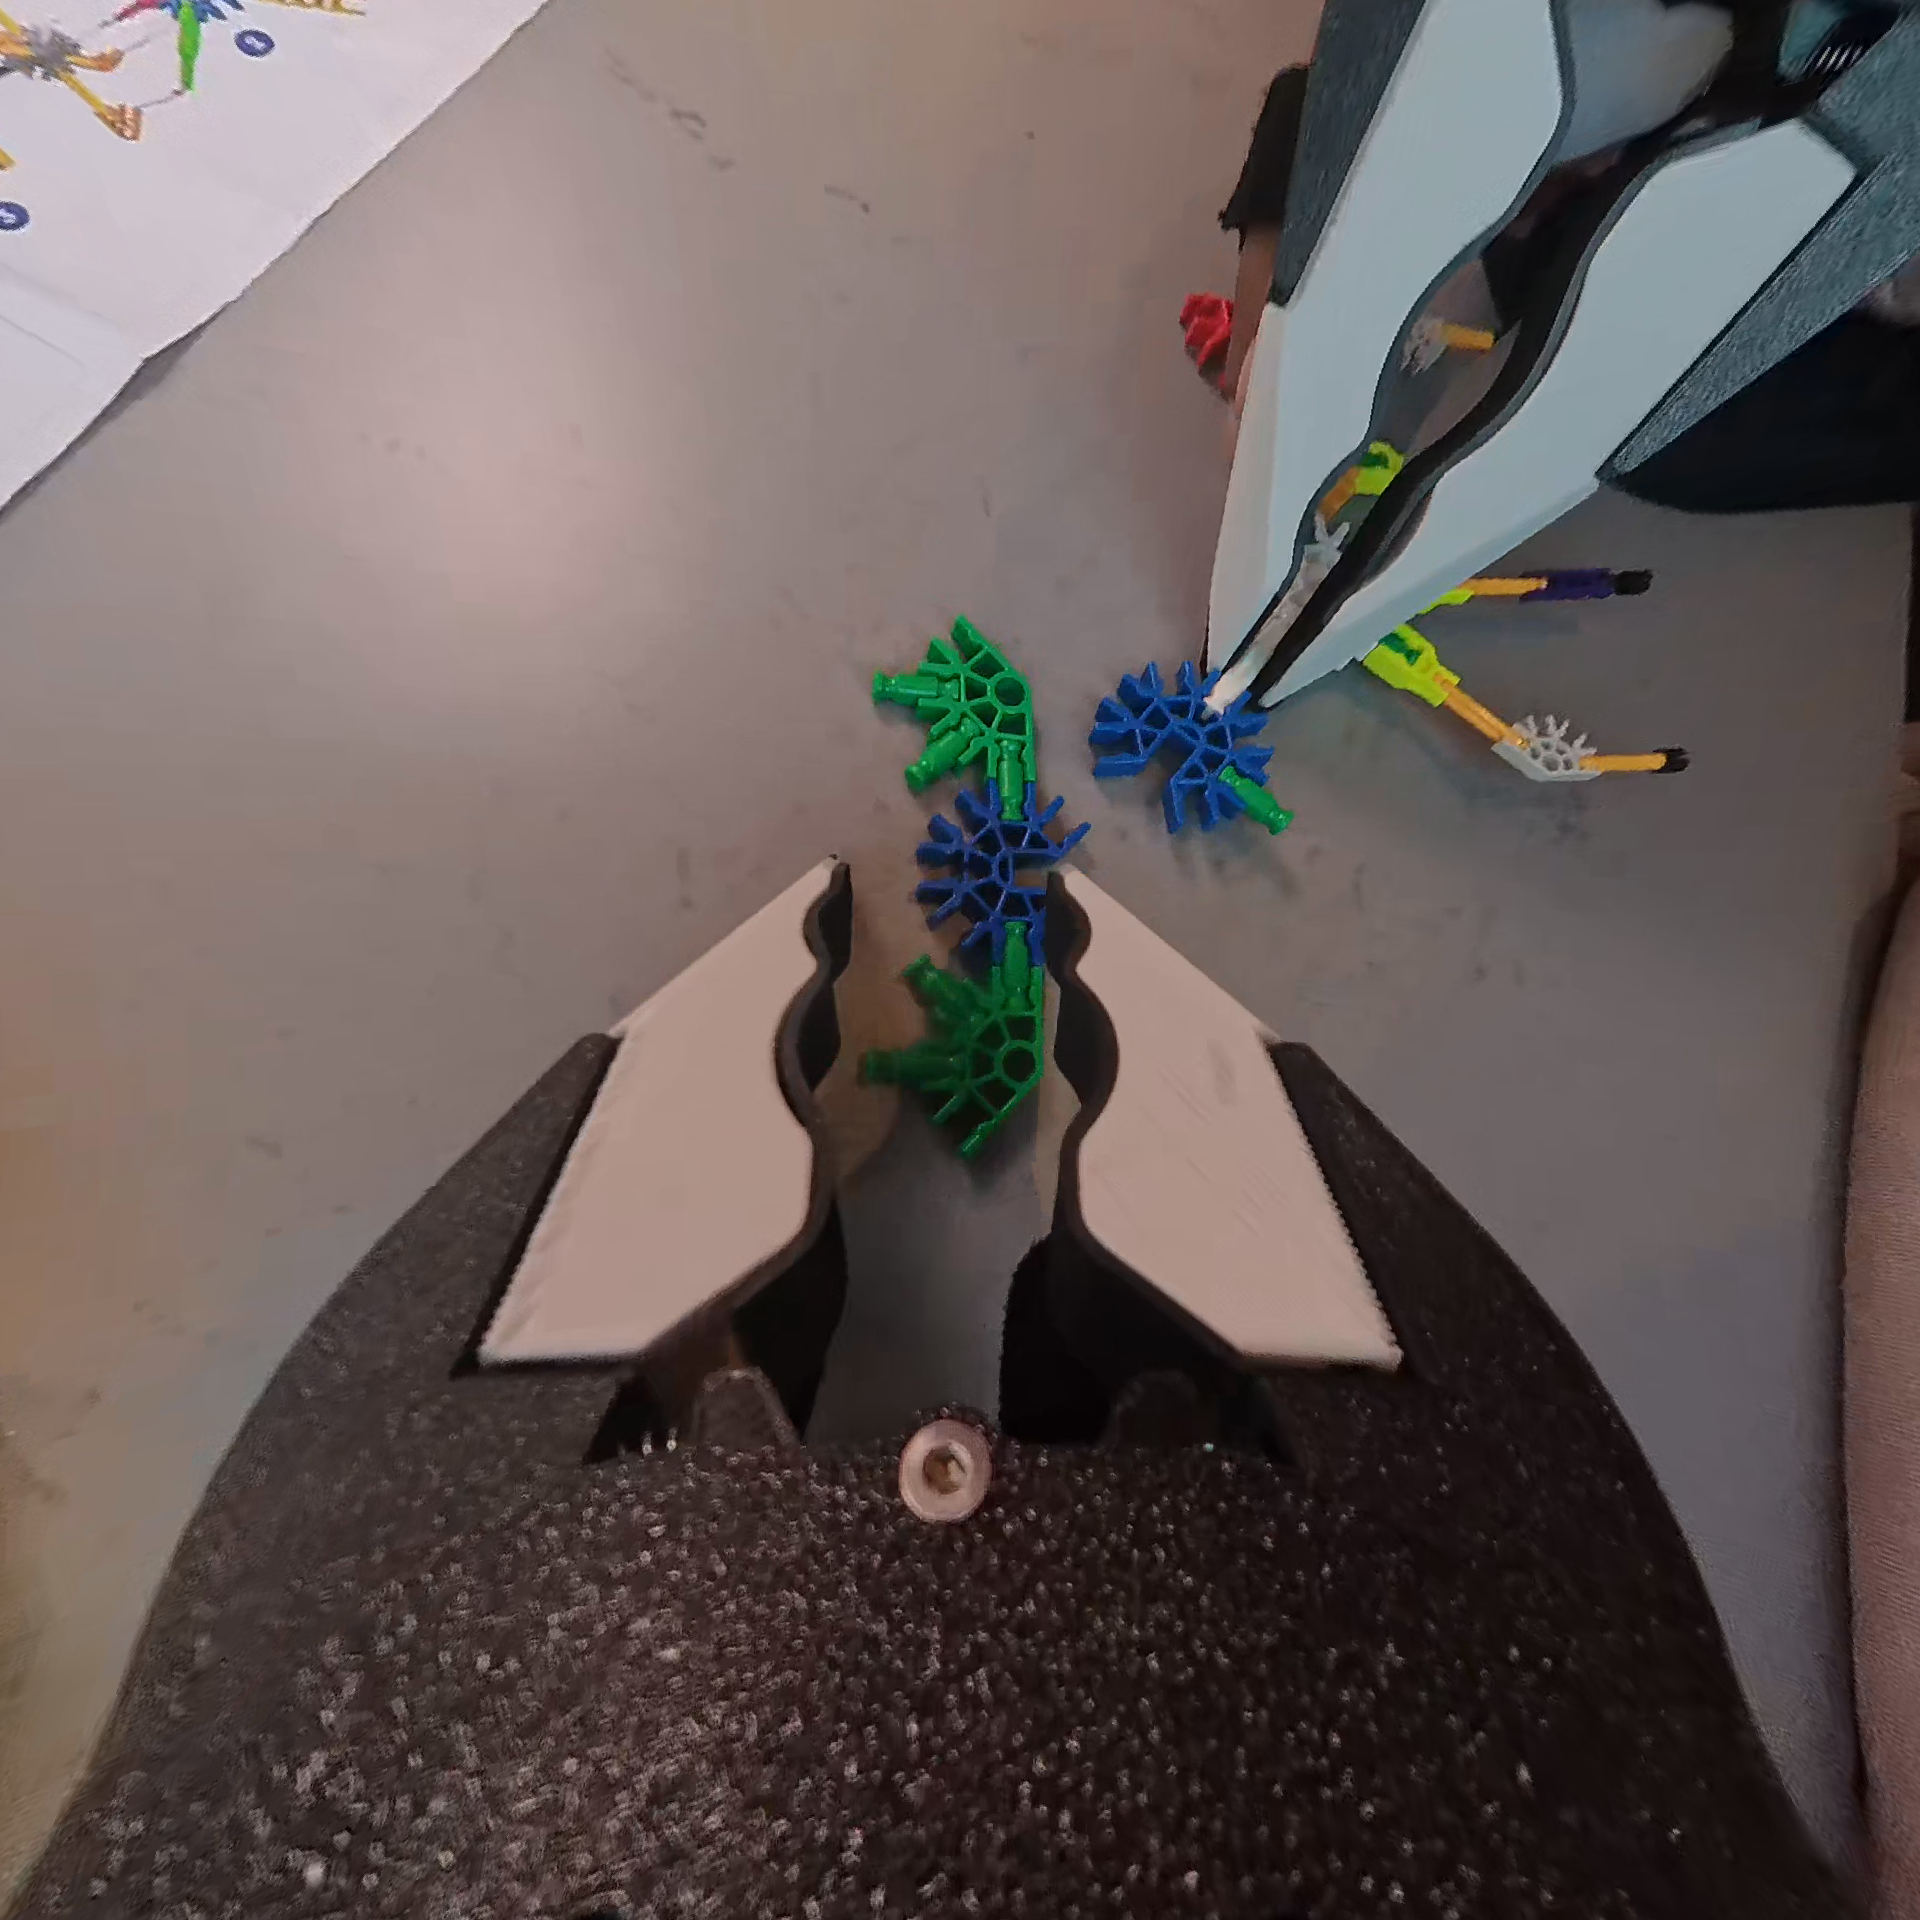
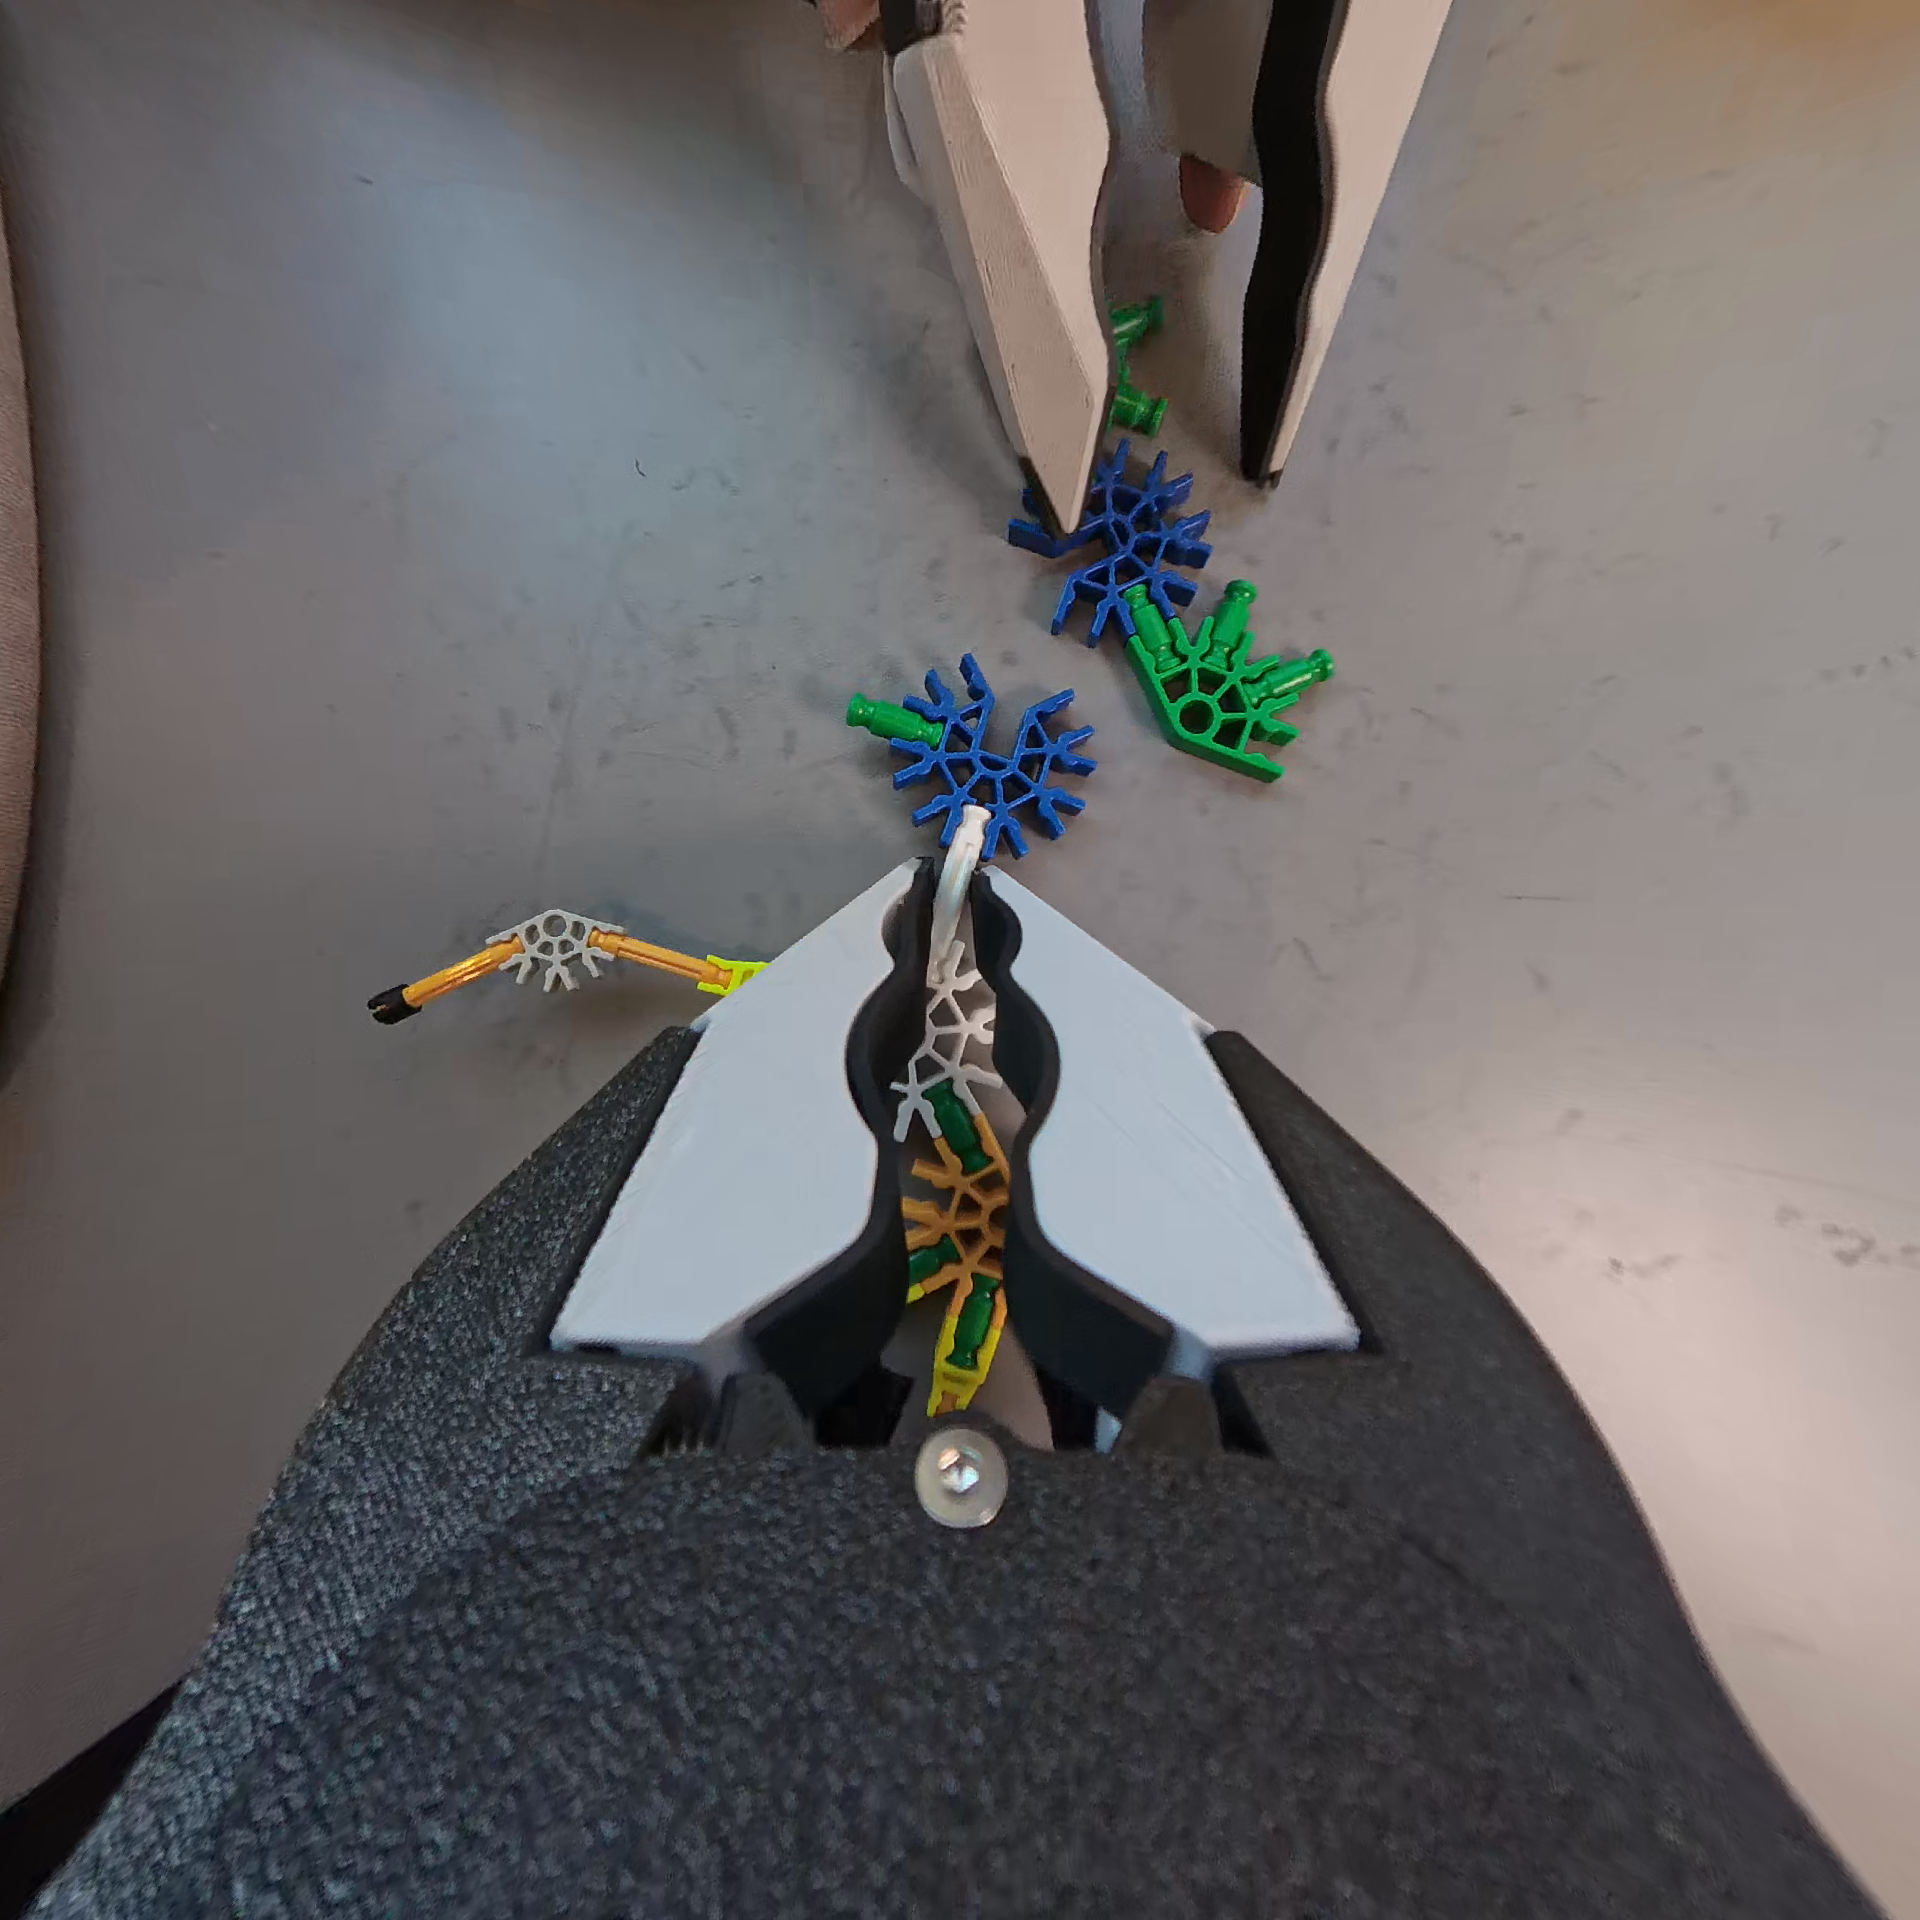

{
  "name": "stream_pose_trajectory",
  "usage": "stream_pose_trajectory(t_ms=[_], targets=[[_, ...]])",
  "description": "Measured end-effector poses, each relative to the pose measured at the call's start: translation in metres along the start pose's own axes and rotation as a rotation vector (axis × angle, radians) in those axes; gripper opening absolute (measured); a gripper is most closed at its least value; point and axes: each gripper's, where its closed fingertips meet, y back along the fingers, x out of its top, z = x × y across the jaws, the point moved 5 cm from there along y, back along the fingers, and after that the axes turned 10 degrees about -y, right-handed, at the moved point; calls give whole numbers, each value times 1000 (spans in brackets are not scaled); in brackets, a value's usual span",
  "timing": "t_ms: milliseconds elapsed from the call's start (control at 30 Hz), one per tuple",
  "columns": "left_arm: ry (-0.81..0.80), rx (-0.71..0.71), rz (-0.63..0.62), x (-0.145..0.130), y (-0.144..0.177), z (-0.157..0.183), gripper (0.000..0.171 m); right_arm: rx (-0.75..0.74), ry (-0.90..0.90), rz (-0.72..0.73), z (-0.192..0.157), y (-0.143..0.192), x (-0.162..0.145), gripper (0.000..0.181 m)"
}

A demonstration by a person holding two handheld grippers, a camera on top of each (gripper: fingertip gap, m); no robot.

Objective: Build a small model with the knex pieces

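My left gripper [image 1: 945, 873] is open over the grey table. A flat chain of a green connector [image 1: 987, 1060], a blue connector [image 1: 997, 862] and a second green connector [image 1: 977, 707] lies between its fingers. One pad is against the chain's edge and the other stands apart from it; the right wrist view shows the same [image 2: 1162, 497]. My right gripper [image 2: 951, 871] is shut on a white rod [image 2: 961, 862] of a model with a white connector [image 2: 951, 1029] and an orange connector [image 2: 961, 1210]. The rod's tip meets a separate blue connector [image 2: 992, 753] that carries one green rod.
A grey connector with orange rods [image 2: 556, 951] sticks out beside my right gripper. A printed instruction sheet [image 1: 156, 208] lies at the far left. A red piece [image 1: 1205, 322] and a purple rod [image 1: 1569, 584] lie near the right gripper. Beige fabric [image 1: 1881, 1039] borders the table. The gap from one gripper's tips to the other's is roughly 8 cm.
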Motion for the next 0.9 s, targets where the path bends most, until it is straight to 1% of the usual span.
stream_pose_trajectory(t_ms=[100,133,167,200,267,300,367,433,467,567,800,900], targets=[[-51,-16,-82,4,-4,9,33,-1,-4,7,0,0,0,5],[-62,-26,-106,6,-5,12,28,-4,-3,11,1,0,0,6],[-62,-44,-119,8,-7,16,25,-9,-1,17,1,0,0,6],[-63,-49,-127,10,-9,18,25,-9,-2,21,2,0,0,6],[-97,-27,-128,13,-11,18,24,-5,0,28,4,1,-2,6],[-98,-19,-110,14,-11,17,23,2,-2,37,5,3,-3,5],[-51,-30,-48,13,-11,15,18,27,-23,75,7,7,-3,5],[-7,-47,19,11,-7,12,8,42,-51,120,11,13,-2,5],[0,-39,34,10,-4,11,7,44,-63,133,13,16,-2,5],[19,-19,117,14,6,8,0,63,-77,143,14,19,-3,5],[13,-19,223,22,17,8,0,95,-104,154,13,16,-3,5],[-2,-29,303,30,23,10,0,105,-110,172,14,16,-1,5]])
